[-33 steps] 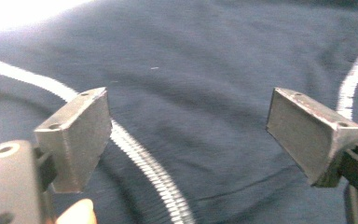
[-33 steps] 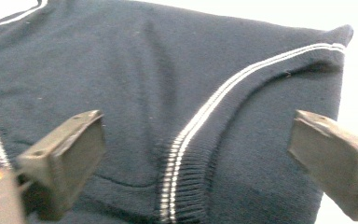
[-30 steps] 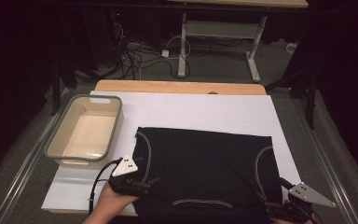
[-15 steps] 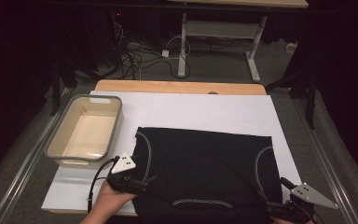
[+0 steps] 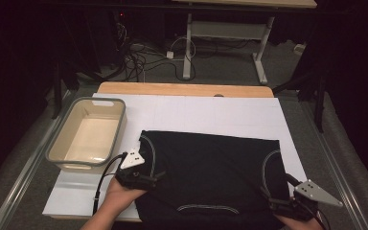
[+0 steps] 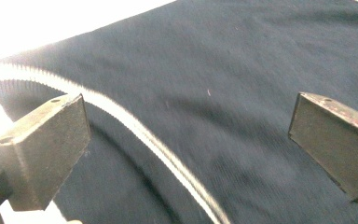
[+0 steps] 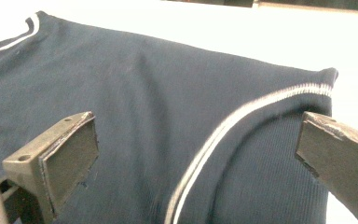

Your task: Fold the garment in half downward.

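My left gripper and right gripper both hover with fingers spread wide — grasping nothing — over the near corners of the dark shirt, which lies flat on the white counter beside the tub.

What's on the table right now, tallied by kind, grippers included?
Dark garment: 1
Beige tub: 1
White mat: 1
Gripper: 2, left gripper and right gripper, both open over the garment
Total: 5
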The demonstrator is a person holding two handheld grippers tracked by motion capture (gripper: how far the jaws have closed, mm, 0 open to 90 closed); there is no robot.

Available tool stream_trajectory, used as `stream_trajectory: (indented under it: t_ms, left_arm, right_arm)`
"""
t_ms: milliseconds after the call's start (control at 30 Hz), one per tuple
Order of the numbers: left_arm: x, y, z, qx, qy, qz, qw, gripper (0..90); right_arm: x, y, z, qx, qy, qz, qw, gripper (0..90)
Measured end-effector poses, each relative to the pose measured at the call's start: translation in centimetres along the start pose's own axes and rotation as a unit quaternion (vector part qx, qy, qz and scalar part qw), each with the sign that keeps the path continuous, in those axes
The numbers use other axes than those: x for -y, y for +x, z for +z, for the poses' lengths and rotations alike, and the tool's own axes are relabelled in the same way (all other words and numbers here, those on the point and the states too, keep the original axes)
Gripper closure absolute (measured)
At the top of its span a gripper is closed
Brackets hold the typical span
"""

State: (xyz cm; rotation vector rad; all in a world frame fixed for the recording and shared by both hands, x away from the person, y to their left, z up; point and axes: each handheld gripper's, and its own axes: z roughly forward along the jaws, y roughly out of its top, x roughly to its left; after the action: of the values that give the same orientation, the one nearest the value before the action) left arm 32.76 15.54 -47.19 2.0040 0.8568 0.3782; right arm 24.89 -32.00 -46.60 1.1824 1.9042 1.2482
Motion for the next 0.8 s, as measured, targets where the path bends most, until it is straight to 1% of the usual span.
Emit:
stream_trajectory:
  t_ms: [67,100,167,200,267,300,333,367,400,433,467,500,567,600,667,733,800]
  left_arm:
    - [-0.2,0.3,0.6,-0.001,0.007,0.002,1.0000,0.0]
    - [-0.2,0.5,0.9,-0.003,0.010,0.004,0.9999,0.0]
    - [0.1,0.7,1.3,-0.001,0.019,0.008,0.9998,0.0]
    - [0.3,0.7,1.5,0.004,0.020,0.009,0.9997,0.0]
    - [0.4,0.9,1.7,0.004,0.026,0.009,0.9996,0.0]
    - [0.4,0.9,1.7,0.003,0.025,0.008,0.9996,0.0]
    - [0.4,1.1,1.7,0.003,0.023,0.003,0.9997,0.0]
    - [0.5,1.3,1.7,0.006,0.020,-0.009,0.9997,0.0]
    - [0.7,1.5,1.7,0.005,0.020,-0.024,0.9995,0.0]
    - [0.8,1.6,1.7,0.004,0.020,-0.035,0.9992,0.0]
    - [0.8,1.7,1.7,0.002,0.019,-0.040,0.9990,0.0]
    - [0.8,1.7,1.7,0.001,0.018,-0.042,0.9990,0.0]
    - [0.9,1.7,1.8,0.002,0.023,-0.043,0.9988,0.0]
    - [0.9,1.7,1.8,0.003,0.023,-0.040,0.9989,0.0]
    - [0.9,1.5,1.9,0.003,0.025,-0.034,0.9991,0.0]
    - [0.9,1.4,1.8,0.001,0.025,-0.026,0.9994,0.0]
    - [1.0,1.2,1.8,-0.004,0.018,-0.025,0.9995,0.0]
  right_arm:
    - [-0.8,-0.4,0.8,0.011,0.005,-0.001,0.9999,0.3]
    - [-1.1,-0.8,1.4,0.020,0.012,0.000,0.9997,0.3]
    - [-1.6,-2.0,2.8,0.038,0.029,0.012,0.9988,0.3]
    - [-1.7,-2.5,3.4,0.044,0.035,0.014,0.9983,0.7]
    - [-2.0,-3.8,5.0,0.056,0.055,0.019,0.9967,2.5]
    - [-2.1,-4.4,5.6,0.062,0.065,0.026,0.9957,3.0]
    - [-2.2,-4.8,6.1,0.065,0.072,0.033,0.9948,3.8]
    - [-2.4,-5.4,6.7,0.069,0.082,0.041,0.9934,5.3]
    - [-2.5,-6.2,7.4,0.075,0.098,0.056,0.9908,6.0]
    - [-2.6,-6.8,7.8,0.081,0.108,0.067,0.9885,6.5]
    - [-2.7,-7.1,8.1,0.085,0.116,0.075,0.9868,7.0]
    - [-2.9,-7.6,8.6,0.088,0.127,0.080,0.9848,7.0]
    - [-3.2,-8.0,9.1,0.093,0.135,0.082,0.9830,6.6]
    - [-3.3,-8.3,9.5,0.096,0.144,0.082,0.9815,6.4]
    - [-3.5,-8.7,10.0,0.093,0.158,0.091,0.9789,7.0]
    - [-3.6,-9.2,10.4,0.090,0.169,0.090,0.9773,8.2]
    - [-3.7,-9.4,10.7,0.092,0.174,0.084,0.9769,11.6]
